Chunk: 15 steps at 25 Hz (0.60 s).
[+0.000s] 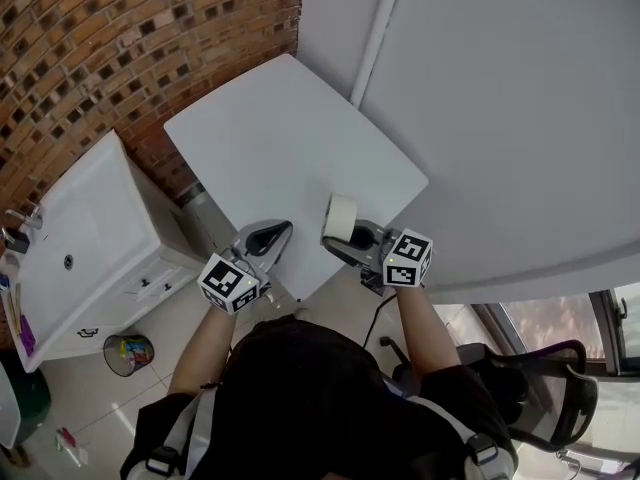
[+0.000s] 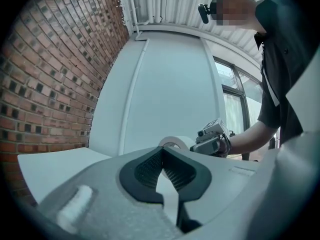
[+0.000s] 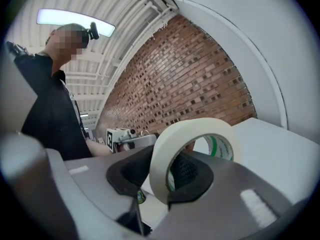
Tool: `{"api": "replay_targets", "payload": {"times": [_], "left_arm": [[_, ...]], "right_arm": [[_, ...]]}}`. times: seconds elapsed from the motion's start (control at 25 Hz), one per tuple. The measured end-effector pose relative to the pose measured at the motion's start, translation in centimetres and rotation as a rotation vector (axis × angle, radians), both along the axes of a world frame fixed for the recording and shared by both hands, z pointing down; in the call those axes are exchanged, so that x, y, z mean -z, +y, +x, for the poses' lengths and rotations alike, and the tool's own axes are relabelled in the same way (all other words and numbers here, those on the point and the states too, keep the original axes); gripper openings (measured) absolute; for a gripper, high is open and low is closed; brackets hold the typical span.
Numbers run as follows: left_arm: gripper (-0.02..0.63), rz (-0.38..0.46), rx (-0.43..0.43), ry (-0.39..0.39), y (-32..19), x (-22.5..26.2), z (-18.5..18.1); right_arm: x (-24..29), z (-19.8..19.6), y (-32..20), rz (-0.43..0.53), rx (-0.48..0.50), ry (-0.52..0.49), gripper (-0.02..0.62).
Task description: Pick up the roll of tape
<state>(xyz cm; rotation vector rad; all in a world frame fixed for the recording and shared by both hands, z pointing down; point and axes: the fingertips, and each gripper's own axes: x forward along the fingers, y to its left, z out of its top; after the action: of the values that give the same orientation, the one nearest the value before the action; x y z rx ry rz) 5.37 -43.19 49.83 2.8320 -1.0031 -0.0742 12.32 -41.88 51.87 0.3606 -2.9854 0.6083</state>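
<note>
The roll of tape (image 1: 341, 217) is a cream ring with a white core printed in green. It hangs on edge above the near edge of the white table (image 1: 290, 138), with my right gripper (image 1: 346, 236) shut on it. In the right gripper view the roll of tape (image 3: 165, 149) stands between the dark pads (image 3: 192, 171), one side of the ring pinched. My left gripper (image 1: 272, 236) floats just left of it, past the table's near edge, jaws shut and empty. In the left gripper view its pads (image 2: 147, 168) meet, and beyond them shows the roll of tape (image 2: 176, 142).
A brick wall (image 1: 110, 38) runs along the left, and a curved white wall (image 1: 500, 98) lies behind the table. A white cabinet (image 1: 90, 238) stands at the left with a small bin (image 1: 128, 353) below it. An office chair (image 1: 545, 388) is at the lower right.
</note>
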Motion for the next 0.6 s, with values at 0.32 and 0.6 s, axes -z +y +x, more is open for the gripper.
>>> {"api": "replay_targets", "payload": {"times": [0.32,0.6], "left_arm": [[0.002,-0.038,0.109,-0.001,3.3,-0.5,-1.5],[0.002,-0.021,0.108,0.012,5.9,0.2,-4.0]], "right_arm": [[2.6,-1.4,3.6,0.012,0.075,-0.113,0.11],[3.3,-3.6,6.3,0.002,0.054,-0.148,0.11]]}}
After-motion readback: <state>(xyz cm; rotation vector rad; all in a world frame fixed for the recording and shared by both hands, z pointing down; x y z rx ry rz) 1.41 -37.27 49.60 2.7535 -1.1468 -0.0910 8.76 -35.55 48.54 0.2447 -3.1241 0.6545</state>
